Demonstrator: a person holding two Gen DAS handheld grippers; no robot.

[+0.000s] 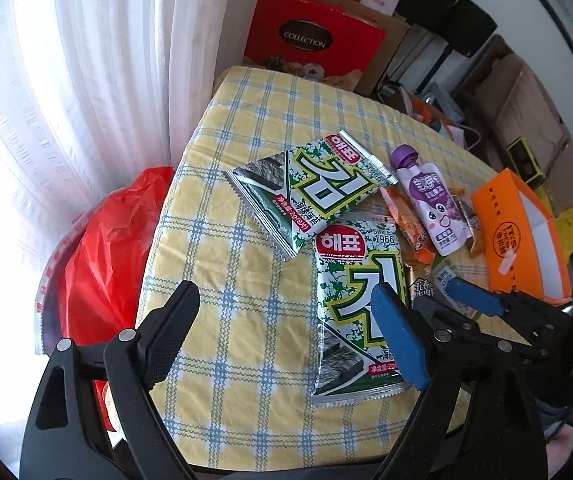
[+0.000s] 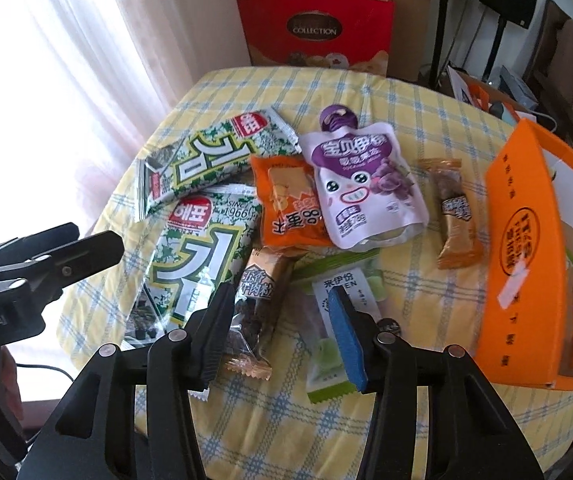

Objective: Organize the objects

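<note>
Item: gold-wrapped meat snack (image 2: 252, 312); light, crinkly, slippery film.
Hold: mid-body, across its width.
Right gripper (image 2: 282, 336): narrowed, straddling it.
Left gripper (image 1: 286, 344): wide, empty.

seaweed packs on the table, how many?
2. Far seaweed pack lies toward the curtain; near seaweed pack sits below it, overlapping, by the left gripper. More may hide underneath.
</note>
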